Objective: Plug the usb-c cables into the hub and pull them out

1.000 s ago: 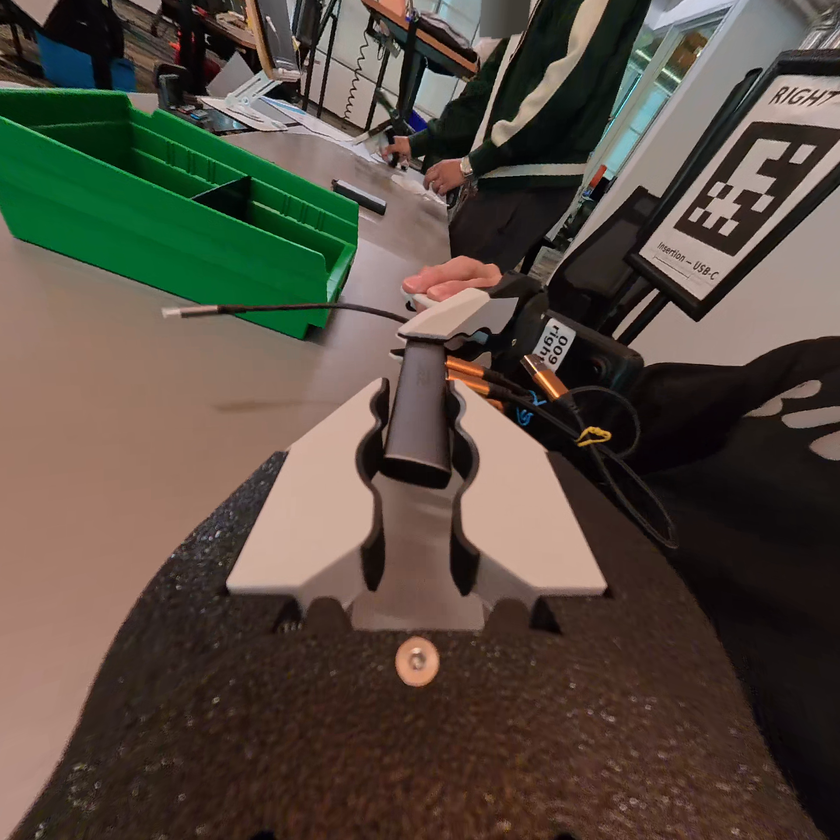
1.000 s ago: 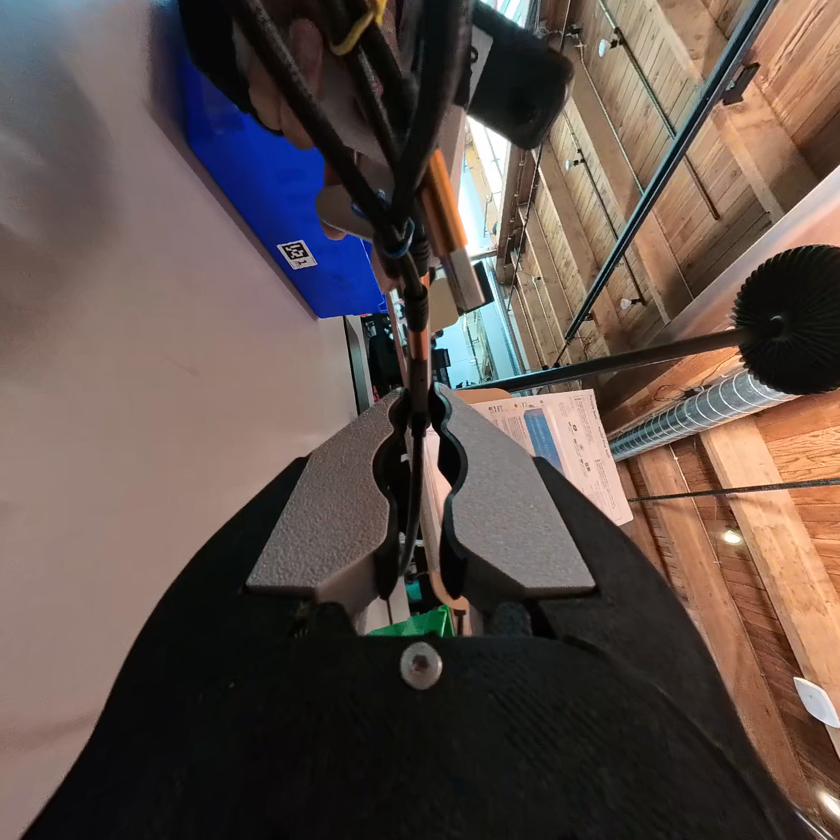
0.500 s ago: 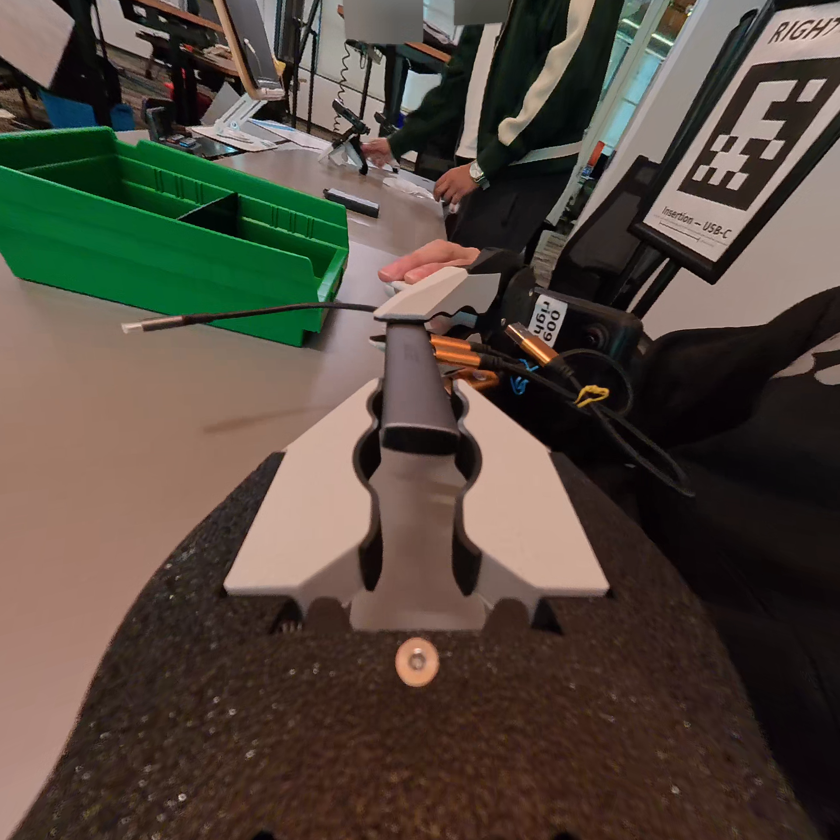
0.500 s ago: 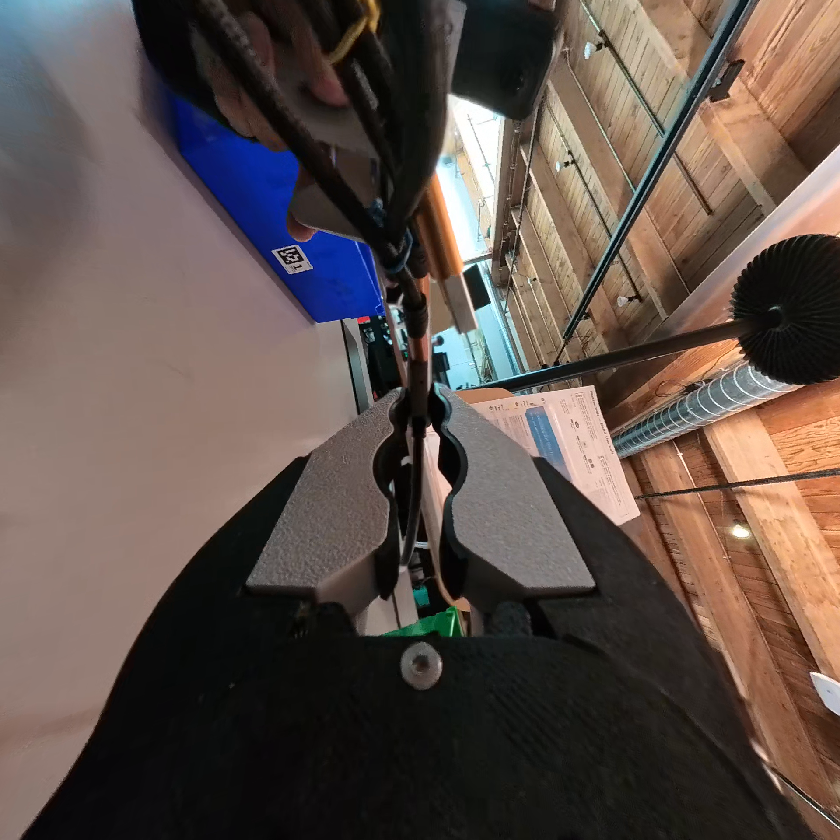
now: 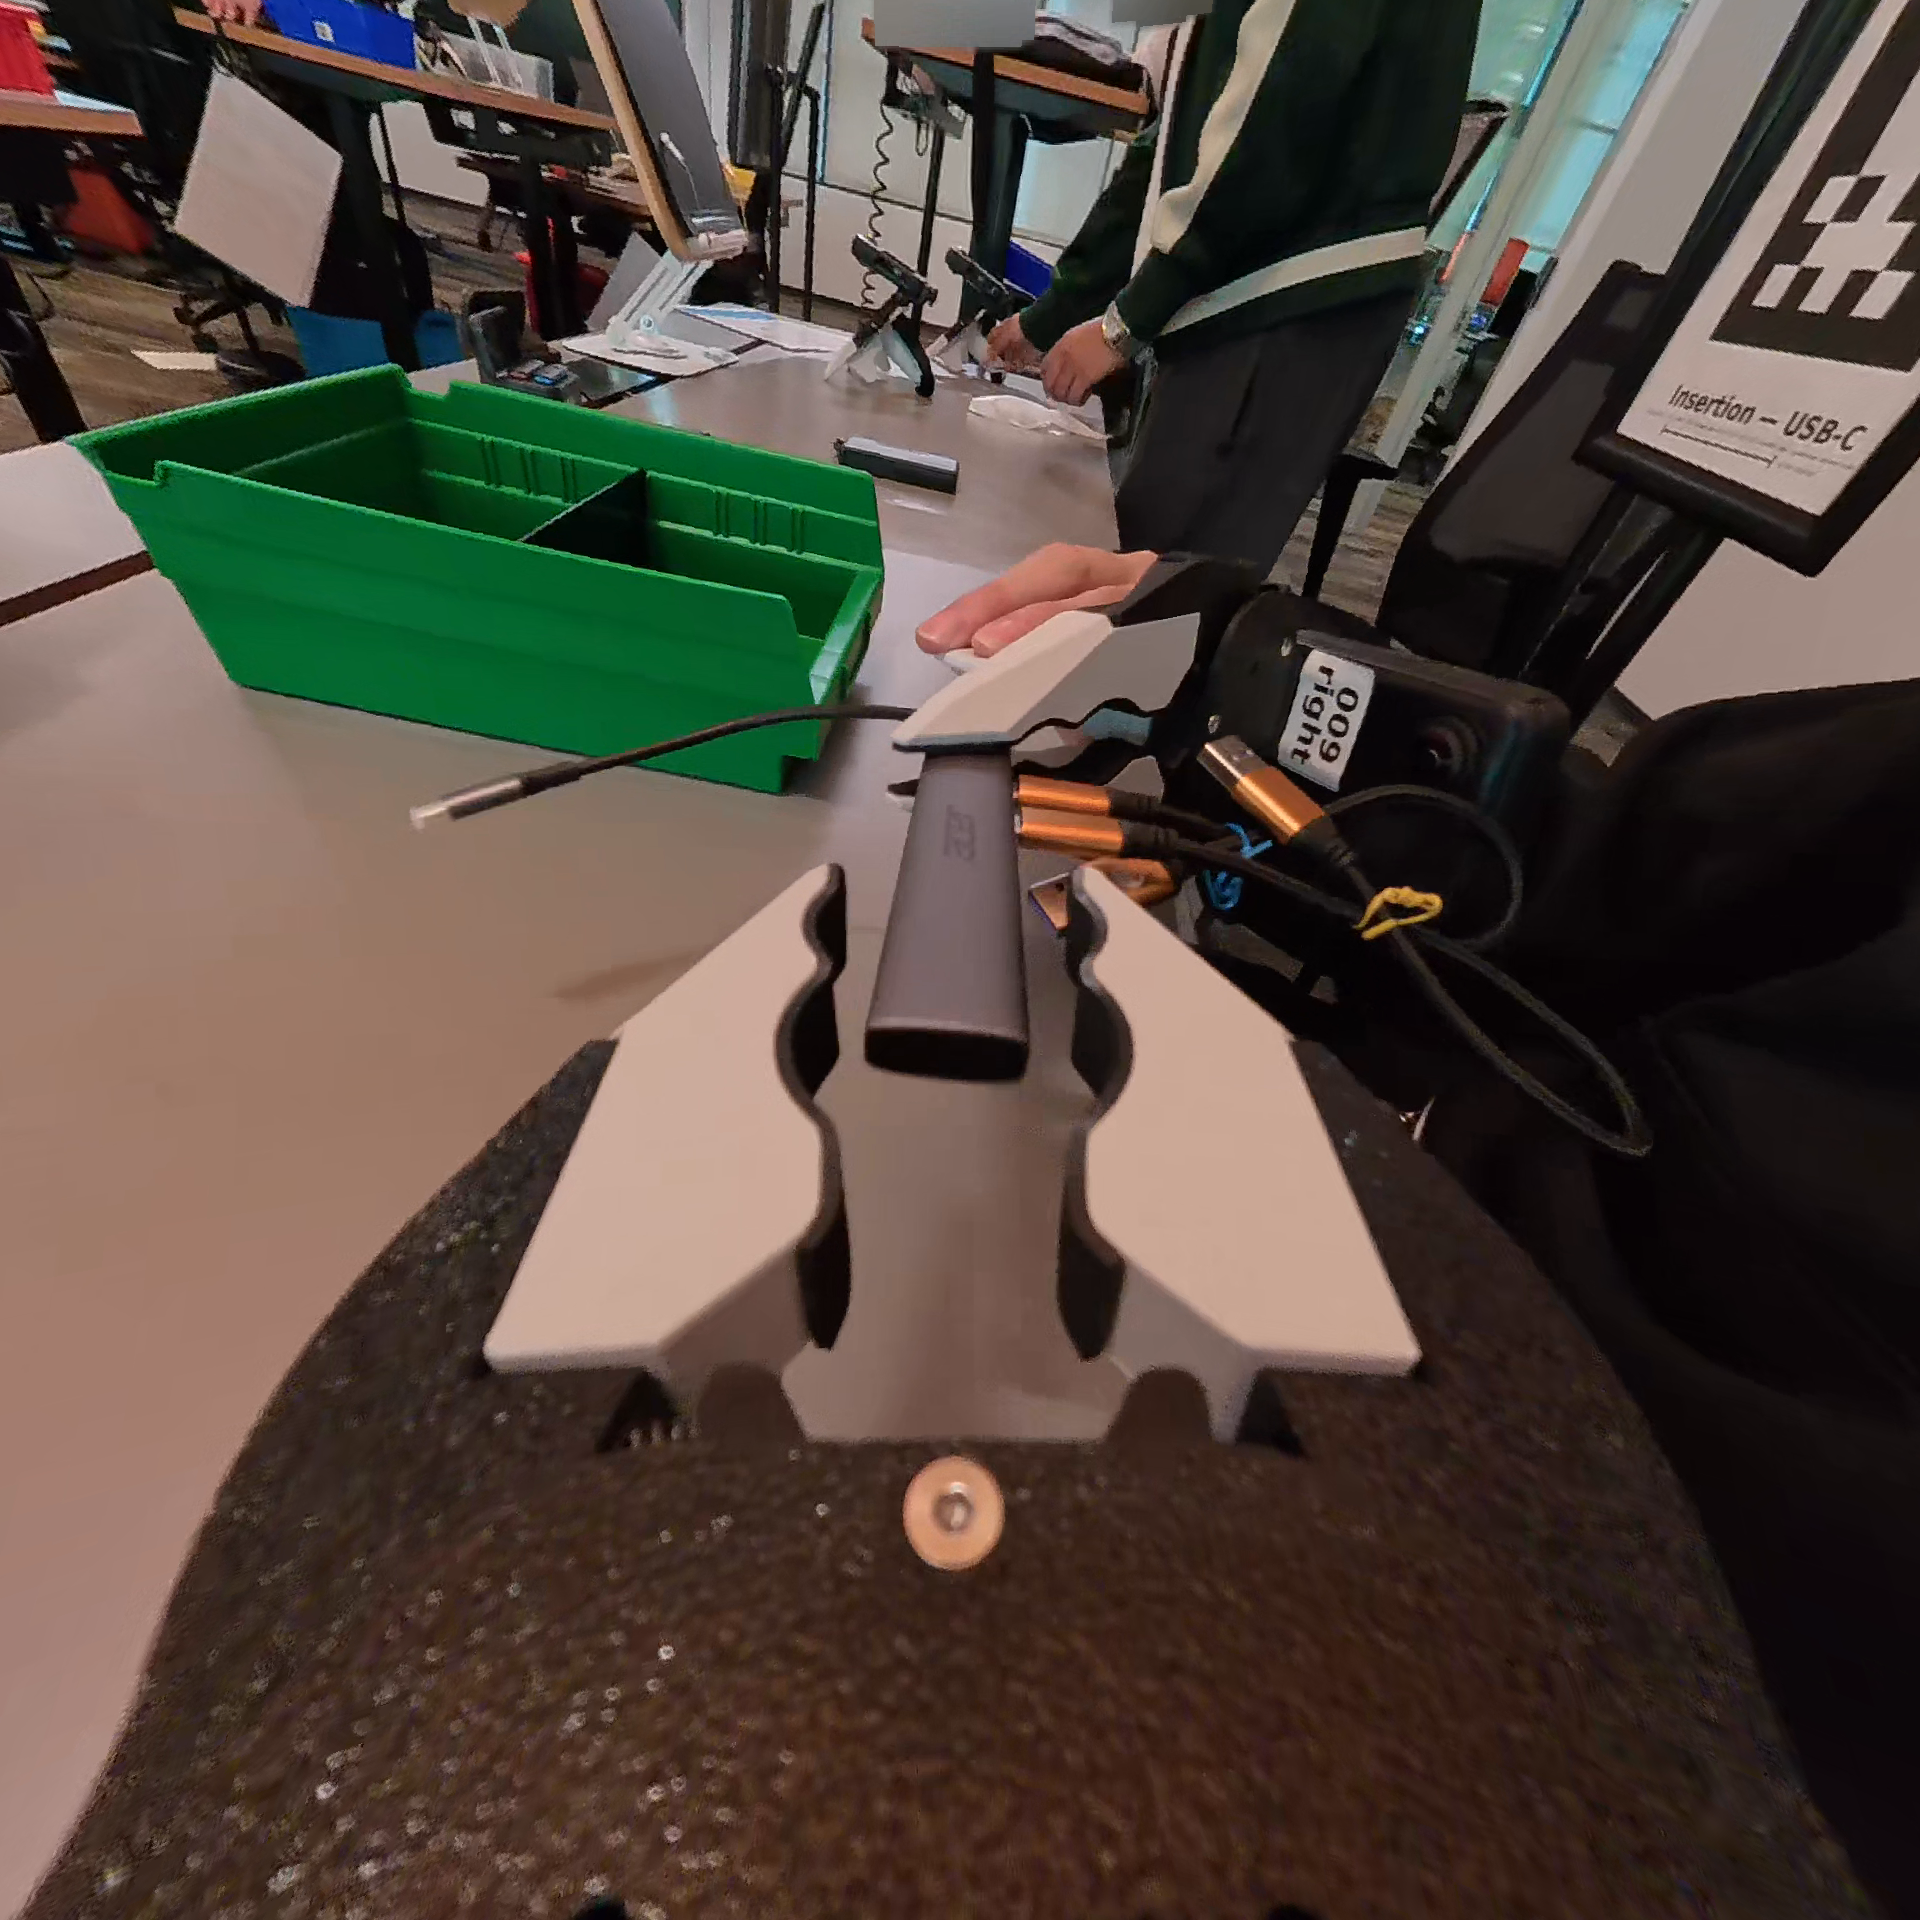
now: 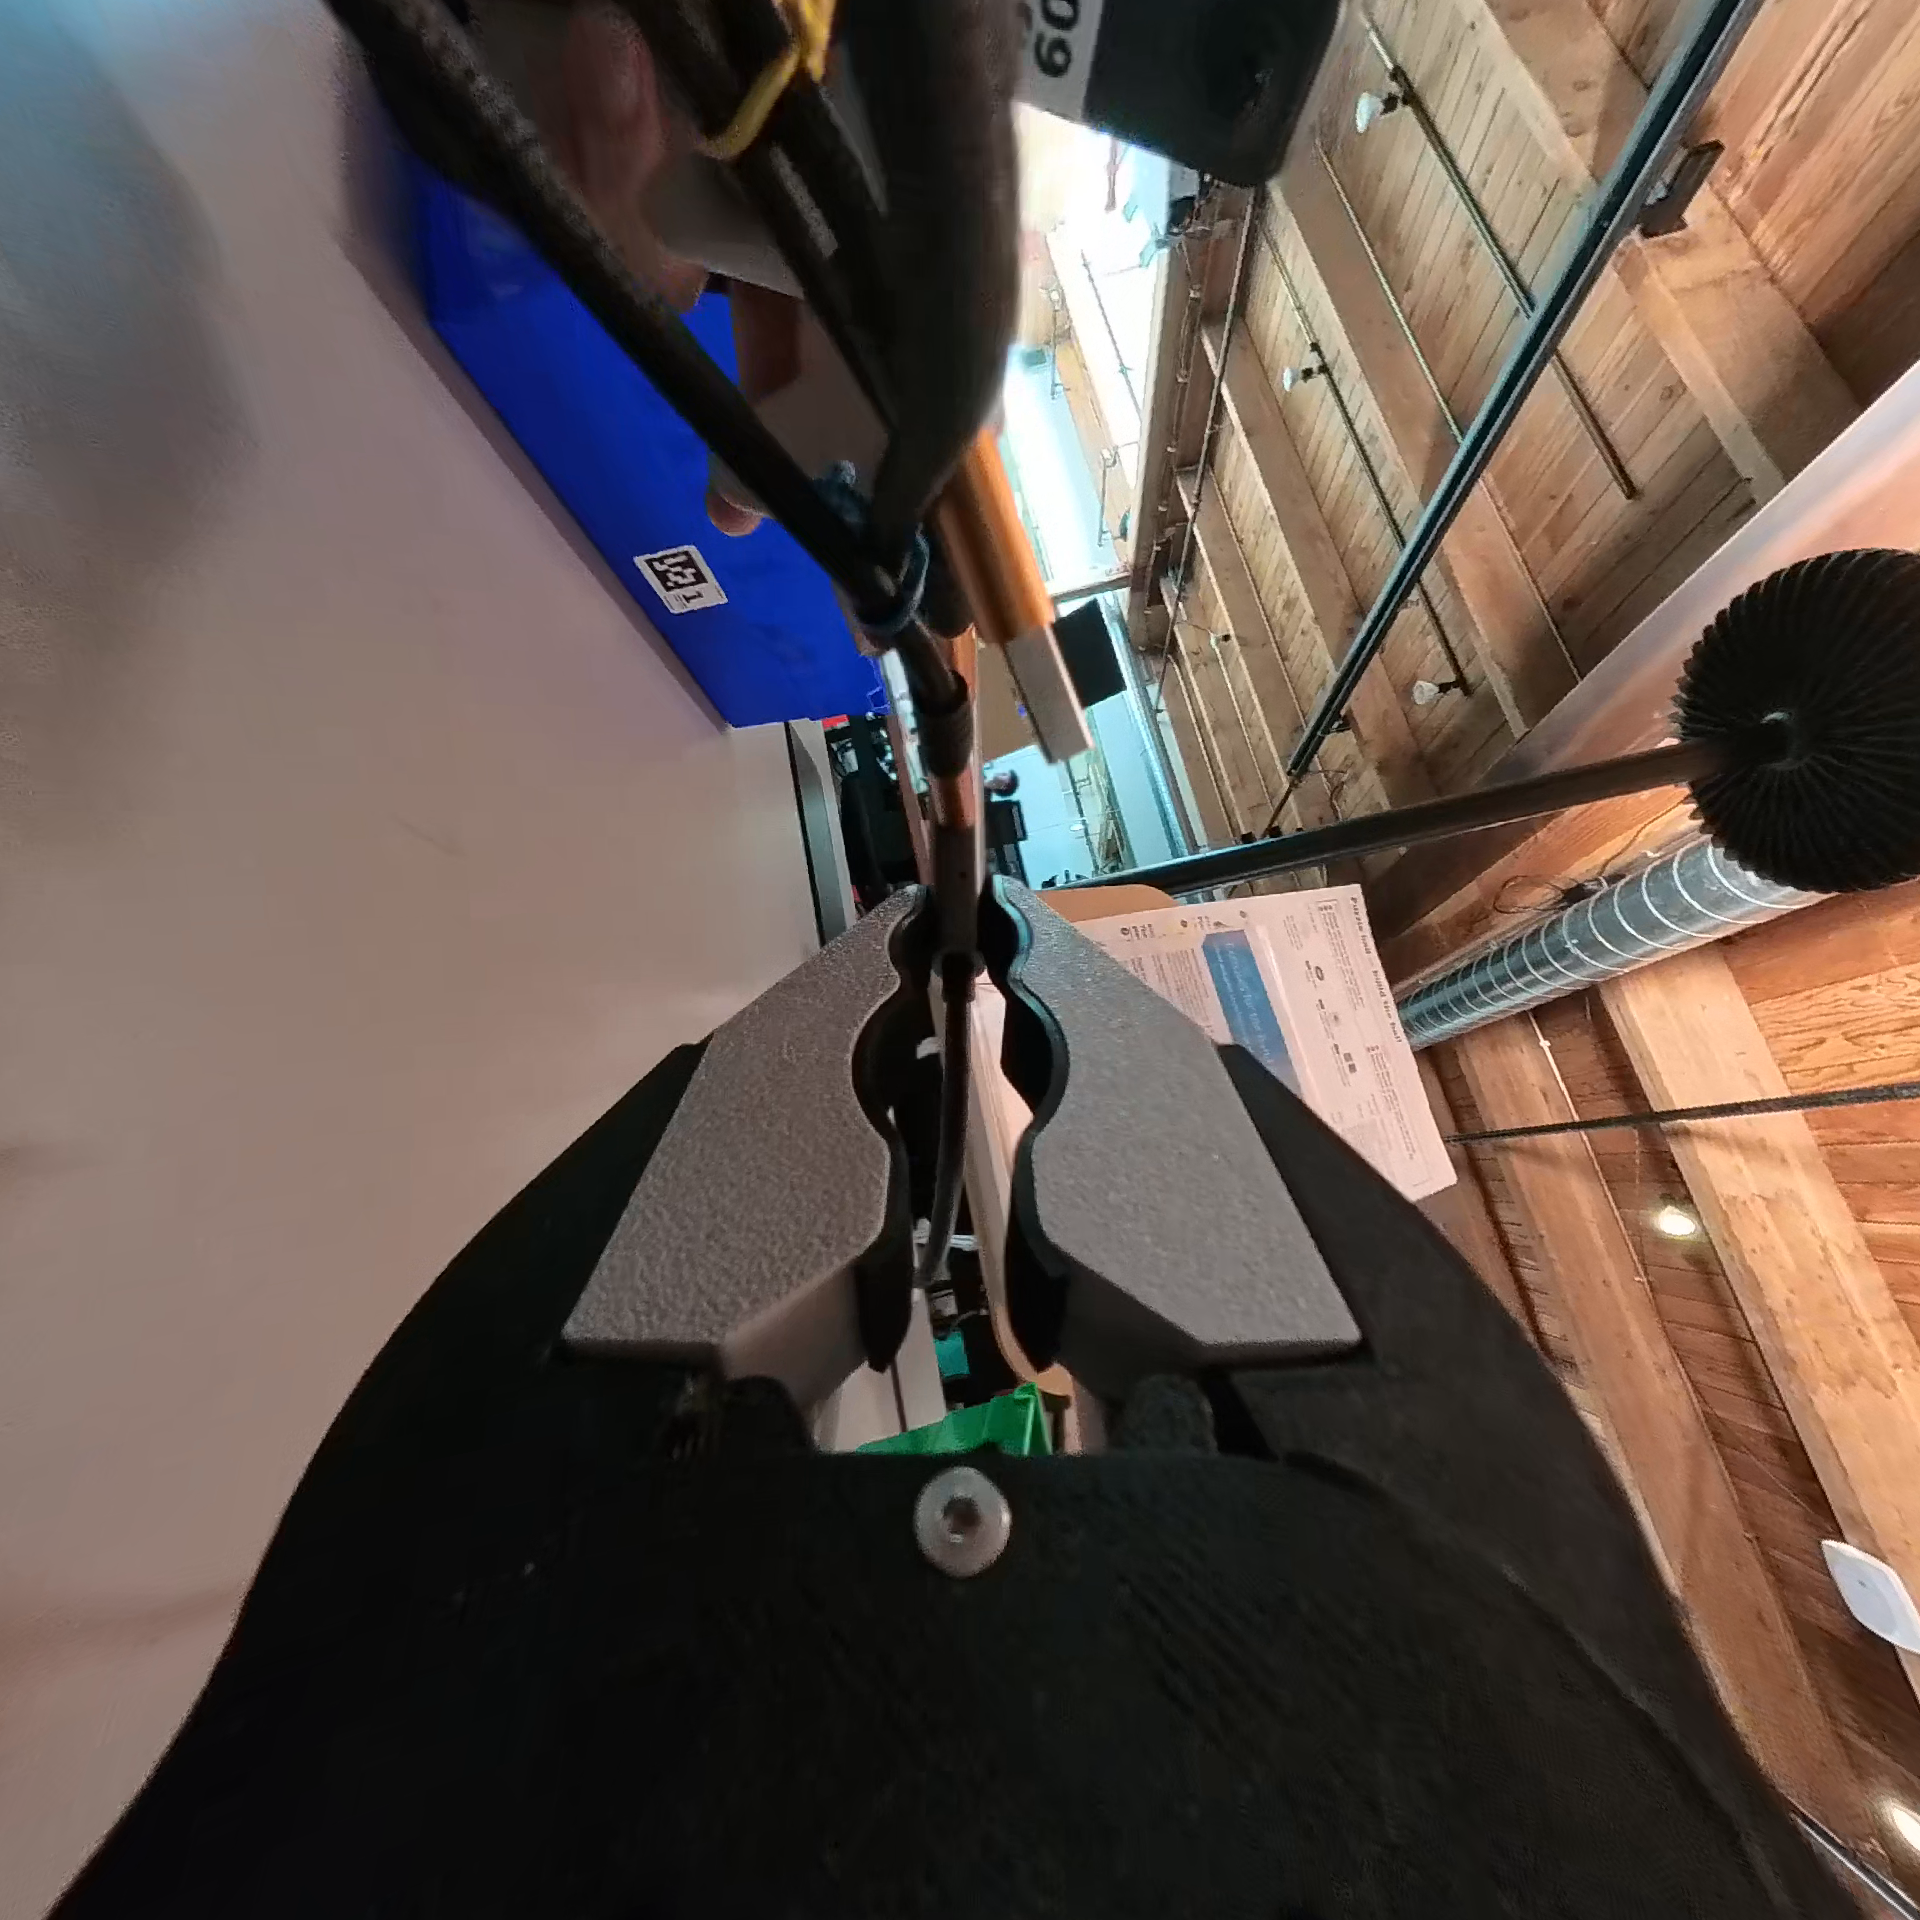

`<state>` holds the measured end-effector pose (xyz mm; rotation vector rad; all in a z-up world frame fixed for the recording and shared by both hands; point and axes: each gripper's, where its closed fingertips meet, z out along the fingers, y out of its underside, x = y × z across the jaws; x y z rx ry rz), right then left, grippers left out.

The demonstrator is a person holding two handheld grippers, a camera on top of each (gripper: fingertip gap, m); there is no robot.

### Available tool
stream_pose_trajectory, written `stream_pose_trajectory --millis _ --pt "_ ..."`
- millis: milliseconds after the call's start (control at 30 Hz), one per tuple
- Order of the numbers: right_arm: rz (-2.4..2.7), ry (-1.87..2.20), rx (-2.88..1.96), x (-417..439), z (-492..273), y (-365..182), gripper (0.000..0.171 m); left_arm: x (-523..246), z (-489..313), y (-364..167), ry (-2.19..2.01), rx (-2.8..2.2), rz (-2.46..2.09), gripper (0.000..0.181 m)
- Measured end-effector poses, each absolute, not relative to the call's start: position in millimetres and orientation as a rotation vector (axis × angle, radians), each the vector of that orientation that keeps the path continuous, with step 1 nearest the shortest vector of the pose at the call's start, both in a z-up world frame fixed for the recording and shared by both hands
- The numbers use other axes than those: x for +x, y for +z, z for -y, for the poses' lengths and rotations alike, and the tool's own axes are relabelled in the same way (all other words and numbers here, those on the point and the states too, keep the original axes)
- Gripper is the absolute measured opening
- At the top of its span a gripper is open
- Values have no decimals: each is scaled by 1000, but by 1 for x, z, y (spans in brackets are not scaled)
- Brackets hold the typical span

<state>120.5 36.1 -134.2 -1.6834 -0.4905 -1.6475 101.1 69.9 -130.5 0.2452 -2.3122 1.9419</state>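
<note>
A green bin [image 5: 488, 582] sits toward the table's [image 5: 260, 987] far edge as the left gripper [image 5: 951, 935], fingers parted, straddles the dark hub [image 5: 951, 914] without touching, while the right gripper [image 6: 951, 914] pinches a cable [image 6: 951, 831].

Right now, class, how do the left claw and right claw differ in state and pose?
The left claw is open, its fingers flanking the dark grey bar-shaped hub without touching; the right claw is shut on a thin black cable. The left claw is held level; the right claw is rolled on its side. Both have wavy-edged fingers.
</note>
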Motion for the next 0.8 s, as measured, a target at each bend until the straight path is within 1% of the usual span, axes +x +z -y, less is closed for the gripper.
stream_pose_trajectory --millis 33,100,167,567,700,733,767,800 --pt "488 -1658 -1675 121 -36 -133 7 101 -70 -130 1942 246 2304 38" --pt "500 -1640 -1687 120 -38 -135 7 99 -69 -129 1945 245 2278 27" --pt "514 -1668 -1685 120 -41 -137 7 99 -66 -131 1936 244 2291 21" --pt "499 -1671 -1708 125 -34 -140 8 100 -61 -148 1899 274 2387 21" --pt "414 -1627 -1702 132 -27 -139 10 105 -57 -150 1960 321 2350 22" --pt "384 -1612 -1700 134 -24 -138 11 108 -56 -150 1979 349 2336 21" --pt "329 -1592 -1710 140 -17 -137 19 117 -58 -150 2012 408 2358 22" --pt "260 -1553 -1735 146 -8 -138 32 128 -63 -151 2056 478 2404 22"
